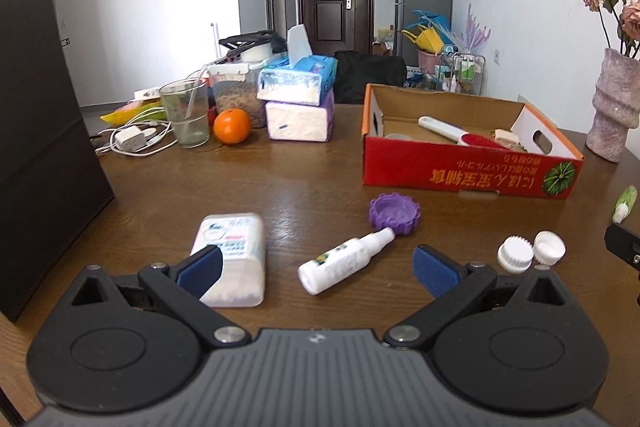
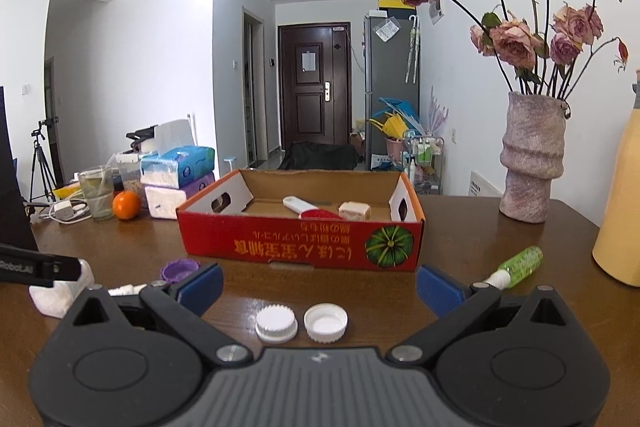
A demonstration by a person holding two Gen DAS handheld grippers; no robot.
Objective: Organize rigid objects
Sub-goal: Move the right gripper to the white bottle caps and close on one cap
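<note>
Sitting far back on the brown table [image 2: 460,227]: a red box [image 2: 300,247] holding a white and red brush [image 2: 308,209] and a tan block [image 2: 354,211]. Standing at the far right: a pink vase [image 2: 530,159] with dry roses. Hanging low over the near table: left gripper [image 1: 318,273], spread wide, gripping nothing. Hanging beside it: right gripper [image 2: 319,287], also spread wide and gripping nothing. Lying near the left blue pad: a white tub [image 1: 234,255]. Lying between the left pads: a white spray bottle [image 1: 344,259]. Lying at the near right: a green bottle [image 2: 518,263]. Sitting past the spray bottle: a purple lid [image 1: 394,213]. Sitting side by side between the right pads: two white caps [image 2: 300,323].
</note>
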